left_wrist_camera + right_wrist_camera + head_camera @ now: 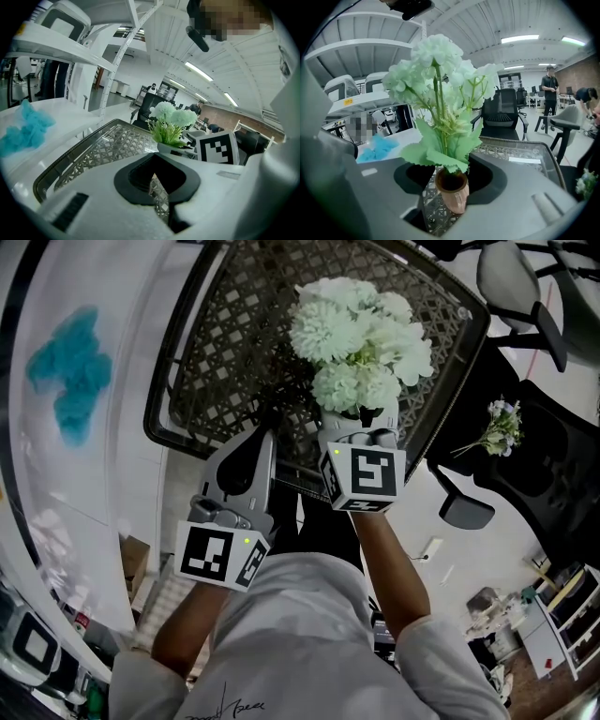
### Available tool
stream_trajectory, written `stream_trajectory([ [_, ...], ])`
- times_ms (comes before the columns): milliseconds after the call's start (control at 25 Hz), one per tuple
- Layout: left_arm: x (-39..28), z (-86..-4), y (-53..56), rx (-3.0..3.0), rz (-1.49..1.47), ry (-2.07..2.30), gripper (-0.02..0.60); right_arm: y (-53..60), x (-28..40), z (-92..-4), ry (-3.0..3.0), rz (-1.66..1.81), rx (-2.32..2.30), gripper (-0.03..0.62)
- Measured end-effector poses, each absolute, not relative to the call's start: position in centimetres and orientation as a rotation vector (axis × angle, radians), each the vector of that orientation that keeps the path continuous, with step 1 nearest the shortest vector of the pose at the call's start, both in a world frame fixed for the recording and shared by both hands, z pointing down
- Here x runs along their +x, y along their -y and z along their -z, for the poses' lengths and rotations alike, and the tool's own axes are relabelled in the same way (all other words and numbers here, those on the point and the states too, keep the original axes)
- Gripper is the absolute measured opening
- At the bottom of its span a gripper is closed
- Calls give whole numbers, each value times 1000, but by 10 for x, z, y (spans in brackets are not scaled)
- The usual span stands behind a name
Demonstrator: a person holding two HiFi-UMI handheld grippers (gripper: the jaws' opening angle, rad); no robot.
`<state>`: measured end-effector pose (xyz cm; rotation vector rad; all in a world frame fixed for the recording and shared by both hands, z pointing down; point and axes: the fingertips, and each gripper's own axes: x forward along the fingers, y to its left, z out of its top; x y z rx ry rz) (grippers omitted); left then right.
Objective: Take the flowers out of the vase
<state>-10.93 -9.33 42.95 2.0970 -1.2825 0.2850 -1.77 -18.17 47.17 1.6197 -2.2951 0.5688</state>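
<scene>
A bunch of pale green-white flowers [361, 334] stands in a small copper-pink vase [452, 190] on a dark lattice-top table [216, 352]. The blooms hide the vase in the head view. My right gripper [356, 420] reaches under the blooms. In the right gripper view the vase sits between its jaws [452, 180], close against the right one, with a slit of lattice showing on the left. The stems and leaves [440, 140] rise above the jaws. My left gripper [265, 437] hovers left of the vase over the table's near edge, jaws together and holding nothing [153, 176].
A turquoise cloth [75, 371] lies on the white surface left of the table. A second small bouquet [497, 432] rests on a black office chair [553, 484] to the right. White shelving [70, 51] stands behind the table, and people stand far off in the room.
</scene>
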Motion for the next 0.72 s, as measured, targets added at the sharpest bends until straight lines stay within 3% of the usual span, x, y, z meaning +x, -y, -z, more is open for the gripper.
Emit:
stream_trajectory([
  [720, -112, -430, 92, 2093, -288, 1295, 5, 180, -12, -467, 2296, -511, 1649, 117],
])
